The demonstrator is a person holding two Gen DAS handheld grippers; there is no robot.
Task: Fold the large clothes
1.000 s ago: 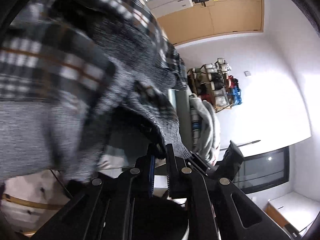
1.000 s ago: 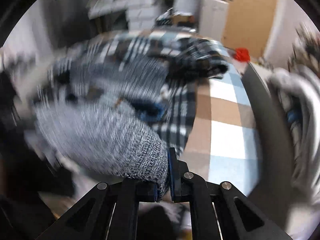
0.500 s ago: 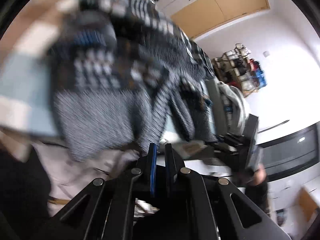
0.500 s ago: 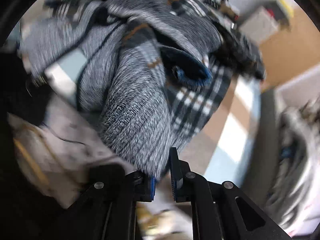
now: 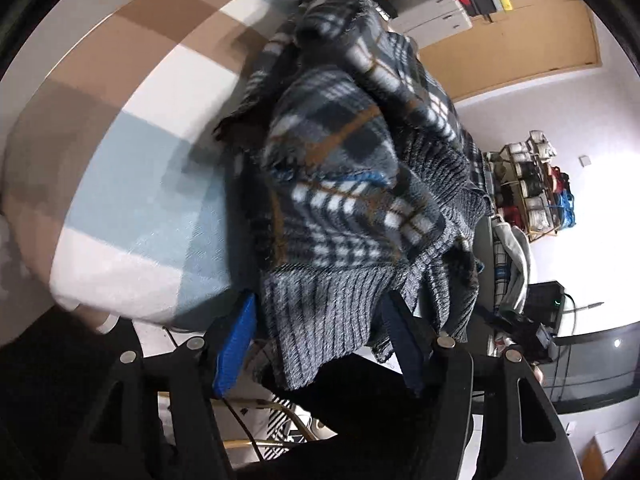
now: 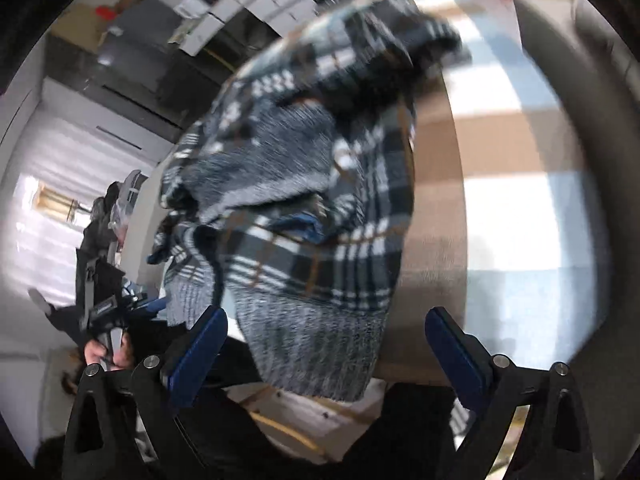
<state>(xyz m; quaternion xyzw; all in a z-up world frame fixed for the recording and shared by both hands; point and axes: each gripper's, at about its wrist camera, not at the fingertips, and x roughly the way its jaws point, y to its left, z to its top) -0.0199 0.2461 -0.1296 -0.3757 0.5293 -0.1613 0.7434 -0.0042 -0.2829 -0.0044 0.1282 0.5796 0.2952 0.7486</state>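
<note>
**Lying in a heap on the checked table, the jacket is free of both grippers**

Covering most of both views, the table [image 5: 132, 208] wears a cloth of large brown, white and pale blue squares, and its near edge curves down just ahead of the grippers. On it, bunched up and not yet folded, sits the jacket [image 5: 352, 184]: dark plaid fleece with white and orange lines, joined to grey ribbed knit panels. A grey knit hem hangs over the table's near edge in both views. In the right wrist view the same jacket [image 6: 312, 208] looks blurred, with a bit of blue lining showing in its middle.

Beyond the table, in the left wrist view, a wooden door [image 5: 512, 44] fills the far wall, and a wire shelf [image 5: 532, 196] of jars and coloured bundles stands to the right.

The left gripper [image 5: 320, 336] has just been opening; its jaws stand apart, the grey hem dangles between them, and the blue pads do not press on it. The right gripper [image 6: 324, 344] has also just been opening and is spread wide, with the other grey hem hanging loose in the gap, touching neither pad.

In the right wrist view, a hand [image 6: 106, 354] shows at the lower left, wrapped around the other gripper's handle.
</note>
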